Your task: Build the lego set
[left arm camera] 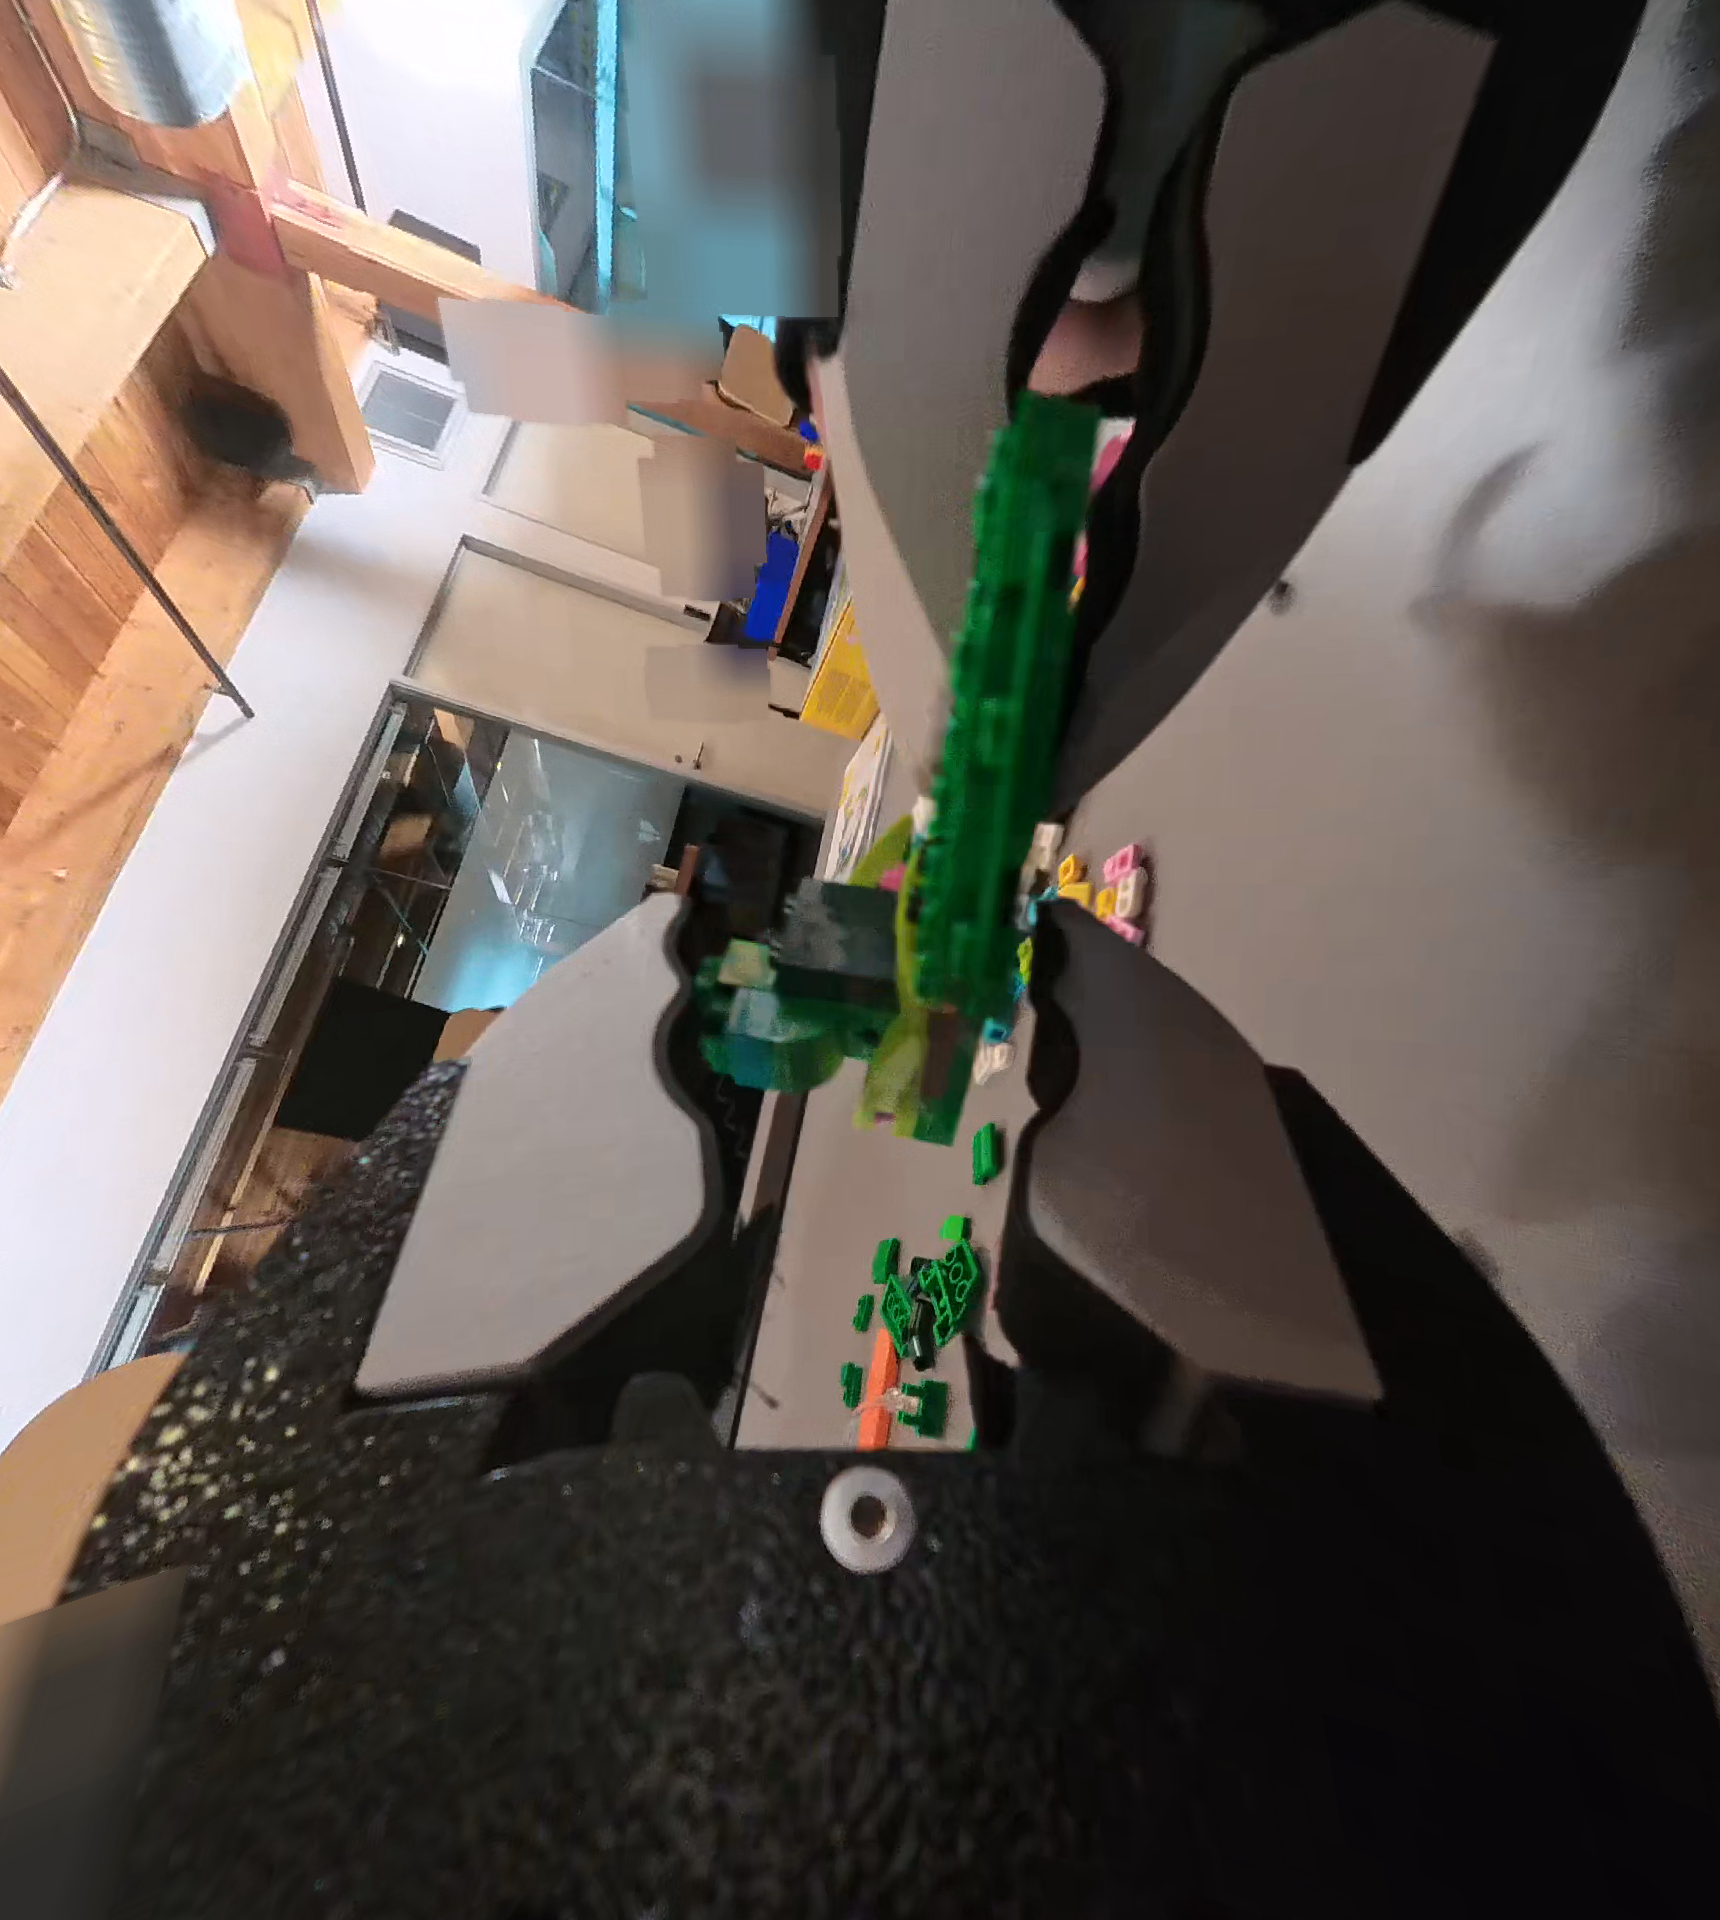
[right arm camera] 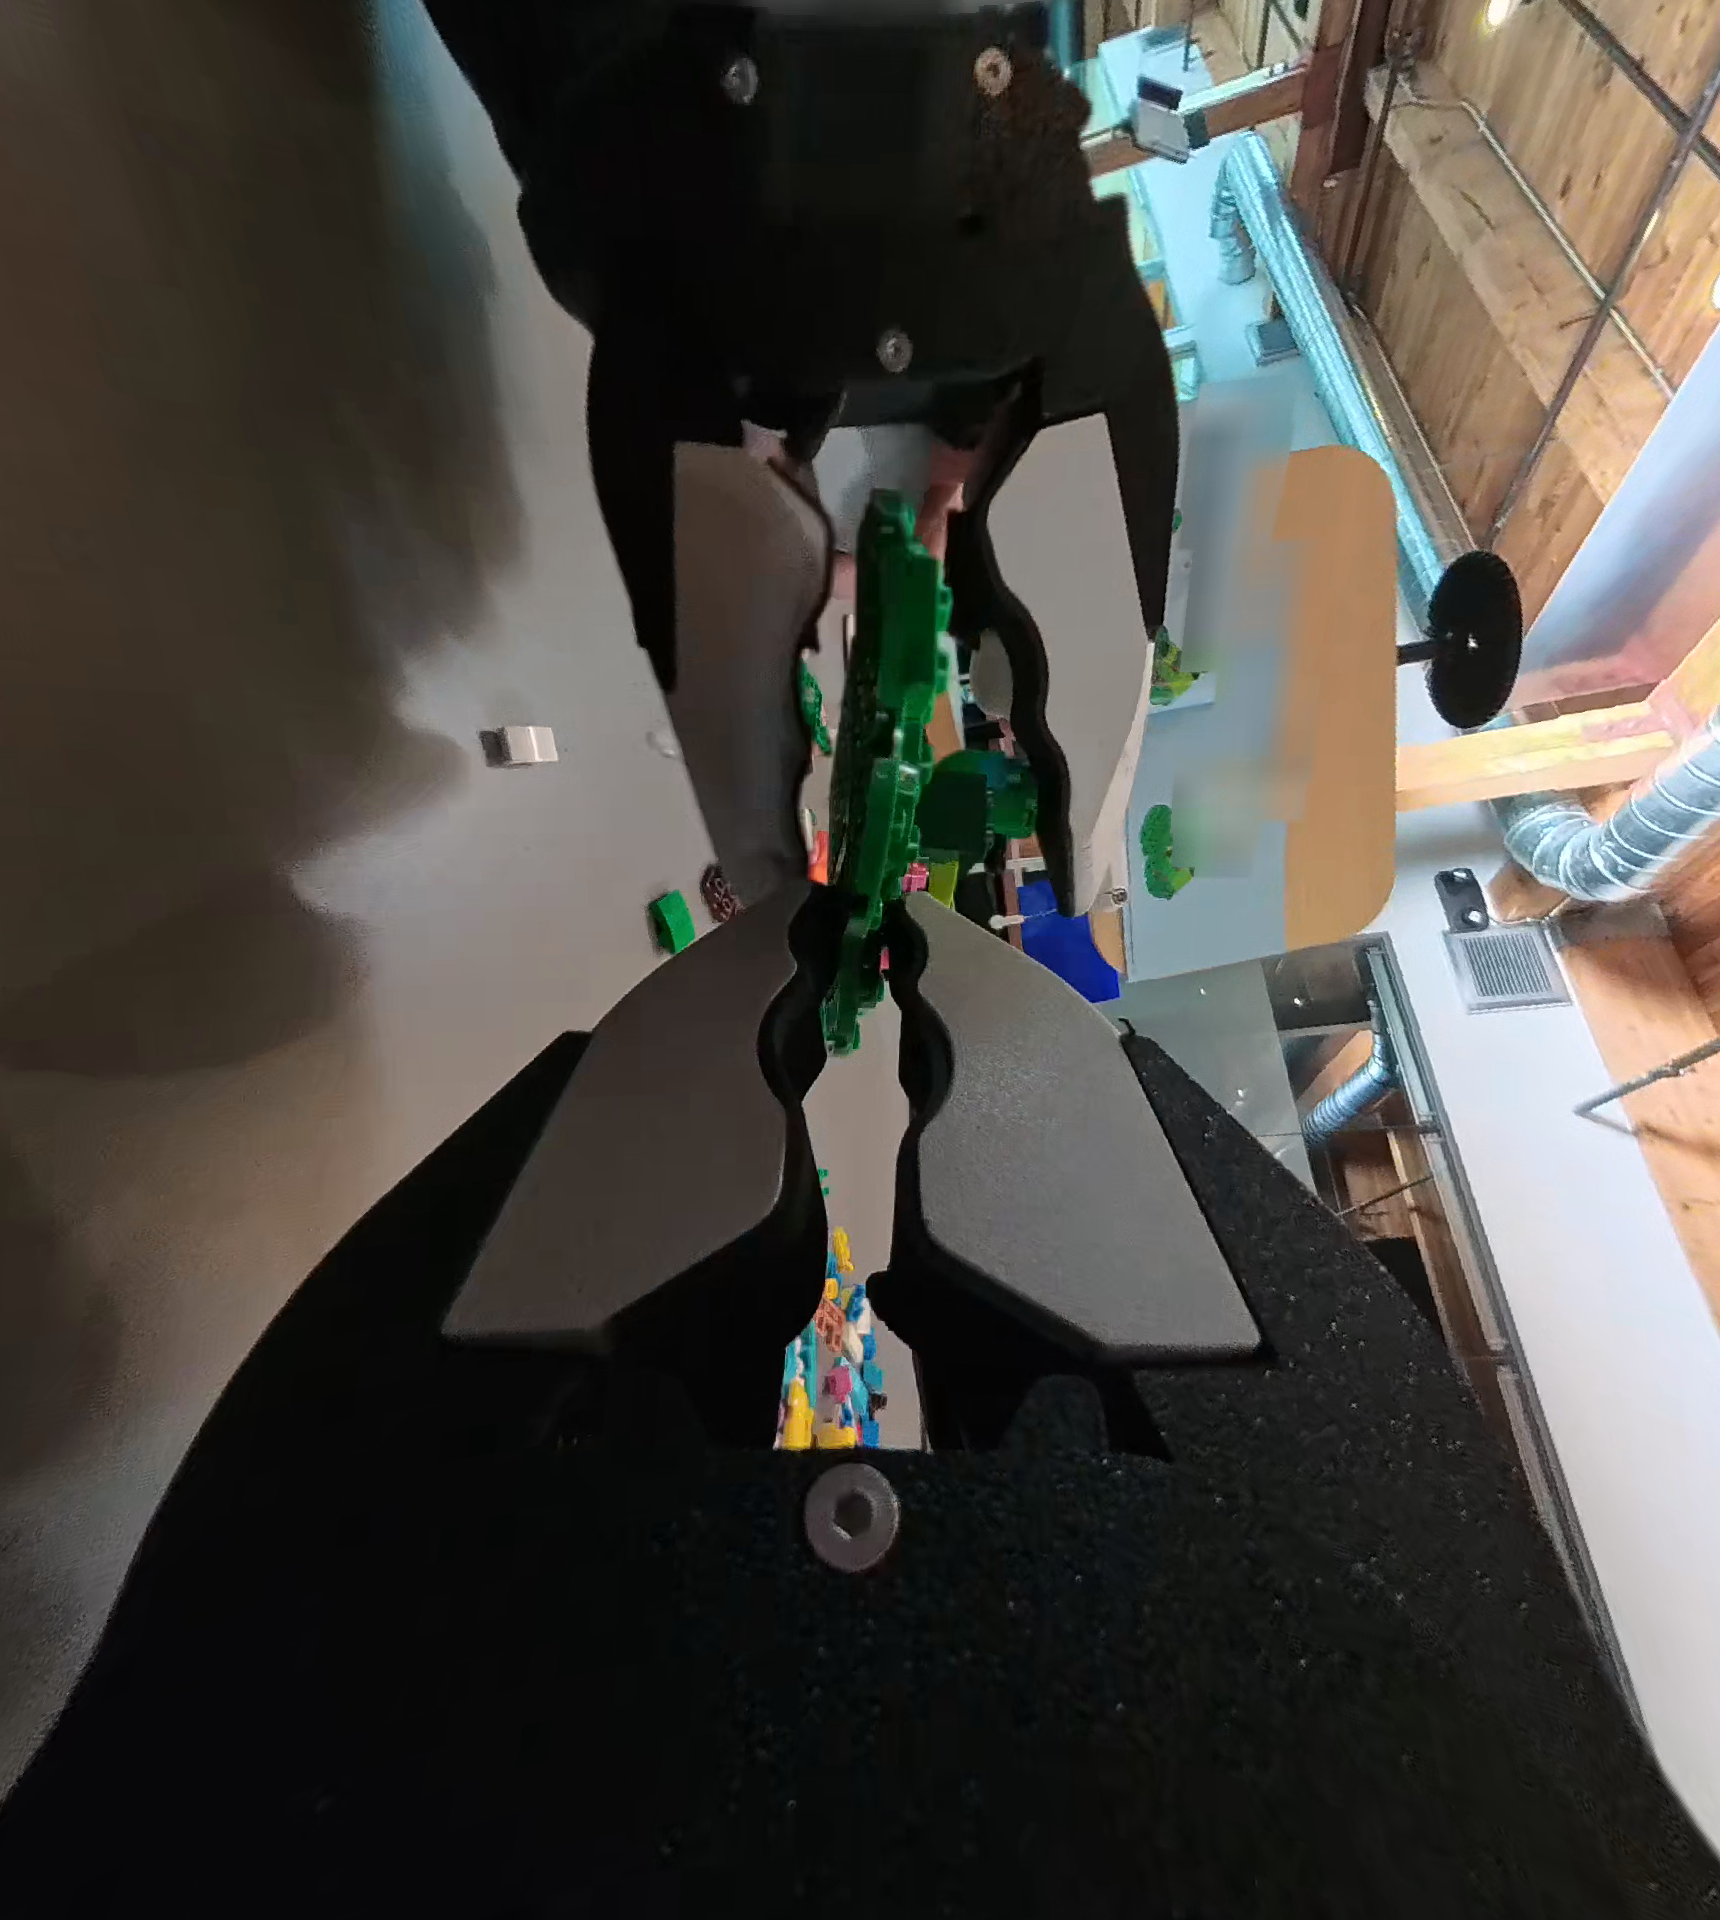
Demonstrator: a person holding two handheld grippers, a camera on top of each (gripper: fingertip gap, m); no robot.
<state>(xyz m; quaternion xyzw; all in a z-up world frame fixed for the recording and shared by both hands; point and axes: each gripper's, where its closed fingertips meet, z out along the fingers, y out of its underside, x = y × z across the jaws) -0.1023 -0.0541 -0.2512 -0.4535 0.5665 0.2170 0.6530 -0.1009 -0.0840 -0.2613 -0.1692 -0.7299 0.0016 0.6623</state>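
A green baseplate stands on edge above the grey table, held between both grippers. A cluster of dark green and blue bricks and a lime piece are stuck to its face. My left gripper is closed across the plate and this cluster. My right gripper is shut on the plate's near edge. Each gripper shows in the other's view: the right at the top of the left wrist view, the left at the top of the right wrist view.
Loose green bricks, an orange piece and pastel bricks lie on the table. The right wrist view shows mixed coloured bricks, a white brick and a green brick. A yellow box stands farther off. The tips of both grippers are at nearly the same place.
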